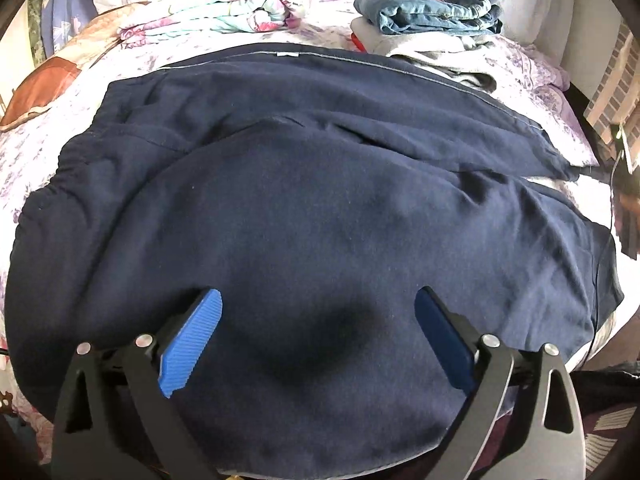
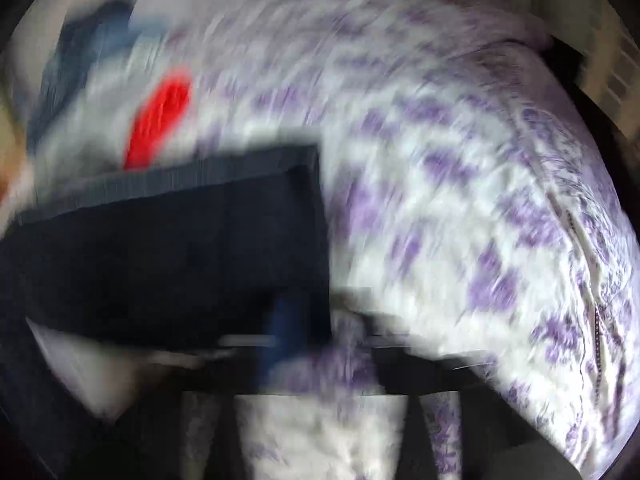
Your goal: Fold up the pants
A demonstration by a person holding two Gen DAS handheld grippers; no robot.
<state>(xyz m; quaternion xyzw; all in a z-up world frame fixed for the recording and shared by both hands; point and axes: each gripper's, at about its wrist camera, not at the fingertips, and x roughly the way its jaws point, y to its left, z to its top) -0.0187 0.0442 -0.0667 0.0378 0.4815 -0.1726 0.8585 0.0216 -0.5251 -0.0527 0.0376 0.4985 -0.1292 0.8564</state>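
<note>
Dark navy pants (image 1: 320,208) lie spread across the bed, waistband at the left, legs running right, one leg overlapping the other. My left gripper (image 1: 318,328) hovers above the near part of the pants, wide open and empty, blue pads (image 1: 192,340) apart. The right wrist view is heavily blurred by motion. It shows a navy pant-leg end with its ribbed cuff (image 2: 180,240) lying on the bedspread. My right gripper (image 2: 316,344) sits at the cuff's corner; a blue pad (image 2: 282,332) shows against the fabric, but the blur hides how the jaws stand.
The bed has a white and purple floral cover (image 1: 36,148) (image 2: 460,220). A folded floral blanket (image 1: 224,12) and a stack of folded jeans and grey clothes (image 1: 432,20) lie at the far side. A red item (image 2: 160,120) shows beyond the cuff. Brick-patterned wall at the right (image 1: 616,80).
</note>
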